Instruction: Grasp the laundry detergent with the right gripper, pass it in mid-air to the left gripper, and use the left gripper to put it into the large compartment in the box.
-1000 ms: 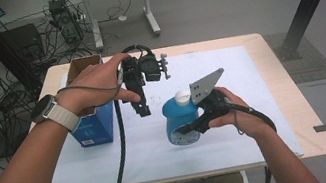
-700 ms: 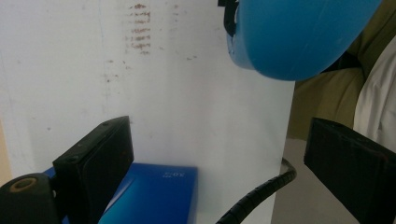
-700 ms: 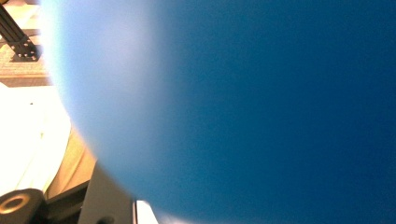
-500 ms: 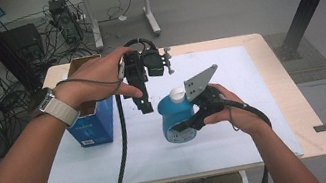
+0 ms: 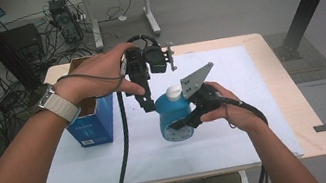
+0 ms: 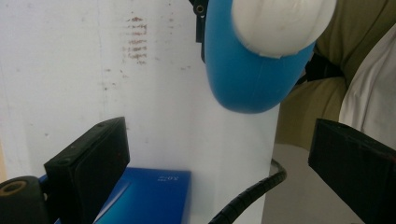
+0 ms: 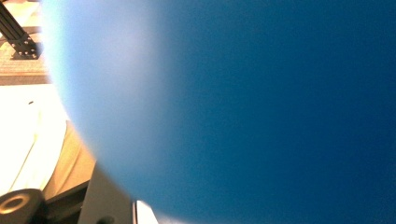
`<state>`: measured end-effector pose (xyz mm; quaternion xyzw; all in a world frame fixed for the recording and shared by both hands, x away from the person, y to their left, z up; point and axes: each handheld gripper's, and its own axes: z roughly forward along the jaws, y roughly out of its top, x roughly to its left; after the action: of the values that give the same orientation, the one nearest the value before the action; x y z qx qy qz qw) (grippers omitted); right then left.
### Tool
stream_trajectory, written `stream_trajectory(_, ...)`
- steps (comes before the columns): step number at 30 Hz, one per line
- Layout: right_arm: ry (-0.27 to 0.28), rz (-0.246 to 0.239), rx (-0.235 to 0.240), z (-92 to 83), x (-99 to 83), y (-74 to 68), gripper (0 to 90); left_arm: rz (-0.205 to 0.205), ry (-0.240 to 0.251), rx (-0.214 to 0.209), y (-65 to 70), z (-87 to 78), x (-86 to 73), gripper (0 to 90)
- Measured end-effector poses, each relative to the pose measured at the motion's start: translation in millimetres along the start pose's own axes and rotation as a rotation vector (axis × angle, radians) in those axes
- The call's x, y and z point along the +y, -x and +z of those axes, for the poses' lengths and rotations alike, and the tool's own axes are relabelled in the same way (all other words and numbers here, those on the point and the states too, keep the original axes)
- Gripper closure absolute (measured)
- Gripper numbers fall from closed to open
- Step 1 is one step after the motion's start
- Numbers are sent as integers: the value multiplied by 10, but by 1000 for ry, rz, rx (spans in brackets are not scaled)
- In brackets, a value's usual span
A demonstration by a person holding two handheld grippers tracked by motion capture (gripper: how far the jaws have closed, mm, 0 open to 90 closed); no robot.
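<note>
My right gripper [image 5: 191, 117] is clamped on the blue bottle [image 5: 174, 115], holding it up off the white table cover [image 5: 235, 109] near my edge of the table, tilted a little, with its white cap [image 5: 174, 91] at the top. In the right gripper view the bottle [image 7: 243, 107] sits so close that it is a blue blur, and I cannot make out my own jaws there. What is inside the bottle I cannot tell.

My left gripper [image 5: 144, 100] hangs just above and beside the cap, pointing down; its jaws have just been opening and now stand wide with nothing between them. In the left gripper view the cap [image 6: 280, 23] and the bottle's shoulder [image 6: 247, 79] sit beyond the fingertips [image 6: 93, 158], apart from them, with the cap cut off by the top edge.

Farther left, the blue box [image 5: 90, 122] stands on the table with its top flaps open; my left forearm crosses over it, so its contents are probably hidden rather than visible. The left gripper view catches one corner of it [image 6: 154, 196].
</note>
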<state>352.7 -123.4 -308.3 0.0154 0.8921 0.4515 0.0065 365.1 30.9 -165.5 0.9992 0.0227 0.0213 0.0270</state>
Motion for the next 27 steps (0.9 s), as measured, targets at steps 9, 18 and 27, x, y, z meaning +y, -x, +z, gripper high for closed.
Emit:
stream_trajectory(9, -5, 6, -1, 19, -13, 33, 441, 2, -2, -7, -4, -23, 47, 53)
stream_trajectory(18, -6, 2, 3, 44, 17, 58, 442, 7, 0, -25, -2, -22, 113, 55)
stream_trajectory(27, -13, 5, 11, 93, 38, 69, 442, 22, -8, -16, 15, -24, 211, 64)
